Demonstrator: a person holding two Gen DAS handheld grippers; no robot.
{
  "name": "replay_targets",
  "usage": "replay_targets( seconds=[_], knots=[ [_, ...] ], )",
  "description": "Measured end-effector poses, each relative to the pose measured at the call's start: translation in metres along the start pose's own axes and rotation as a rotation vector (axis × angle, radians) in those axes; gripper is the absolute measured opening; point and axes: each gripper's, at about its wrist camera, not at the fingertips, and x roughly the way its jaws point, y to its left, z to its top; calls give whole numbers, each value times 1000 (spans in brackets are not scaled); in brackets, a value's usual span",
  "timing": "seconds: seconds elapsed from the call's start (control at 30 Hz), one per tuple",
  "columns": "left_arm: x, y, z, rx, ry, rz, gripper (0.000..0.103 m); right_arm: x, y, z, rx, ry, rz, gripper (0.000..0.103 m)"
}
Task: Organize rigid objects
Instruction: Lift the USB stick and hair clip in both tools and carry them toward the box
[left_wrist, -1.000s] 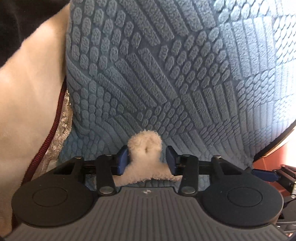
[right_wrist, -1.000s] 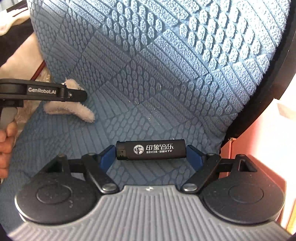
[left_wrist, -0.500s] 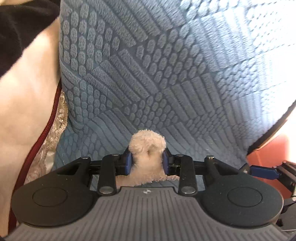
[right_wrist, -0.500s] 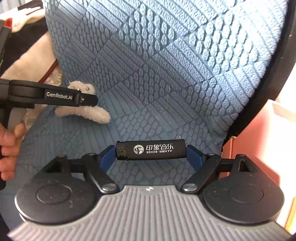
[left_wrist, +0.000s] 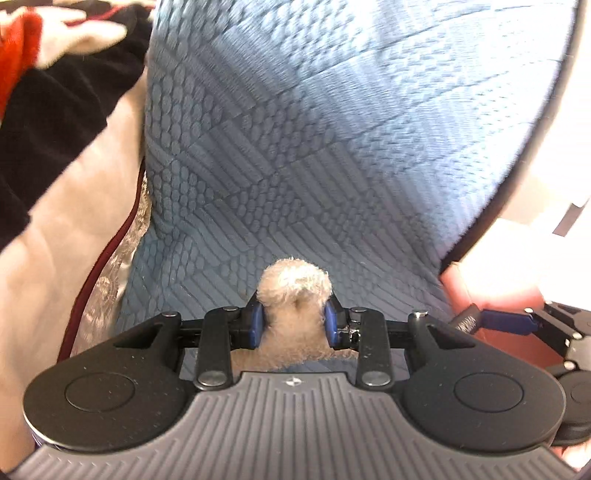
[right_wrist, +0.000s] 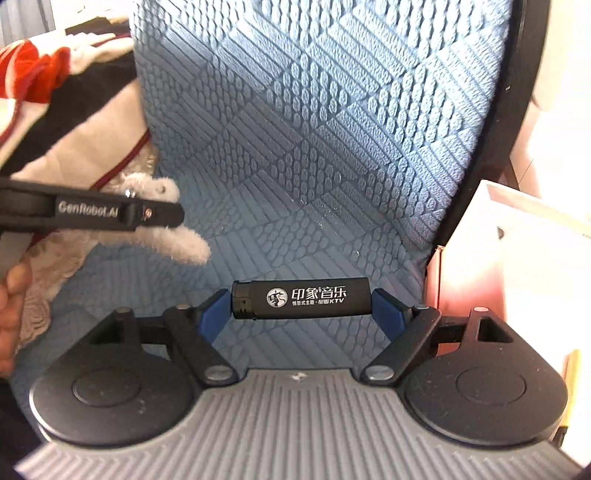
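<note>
Left gripper (left_wrist: 293, 325) clamped on a fluffy cream plush toy (left_wrist: 293, 295), right gripper (right_wrist: 301, 312) clamped endwise on a black cylindrical lighter (right_wrist: 301, 298), both above the blue textured cushion (right_wrist: 314, 147).

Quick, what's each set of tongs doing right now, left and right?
Left tongs: closed on the fluffy cream toy.
Right tongs: closed on the black lighter, gripped end to end.

Blue textured cushion (left_wrist: 332, 147) — cream blanket (left_wrist: 55, 258) beside it; red cloth (right_wrist: 33, 70) behind.
</note>
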Motion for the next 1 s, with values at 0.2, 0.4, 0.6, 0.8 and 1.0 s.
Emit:
replay_targets(
  seconds=[0.2, 0.4, 0.6, 0.8, 1.0],
  knots=[
    [-37, -9, -16, 7, -19, -32, 37, -31, -1, -15, 58, -38, -1, 85],
    [-65, -16, -39, -10, -19, -54, 37, -57, 2, -29, 68, -67, 1, 85],
    [-95, -24, -58, -33, -52, -60, 37, -77, 5, -43, 74, -77, 6, 85],
    [-121, -24, -77, -78, -72, -81, 37, -98, 11, -59, 81, -89, -4, 85],
    [-144, -20, -91, -80, -90, -99, 37, -111, 14, -78, 80, -76, -7, 85]
  ],
)
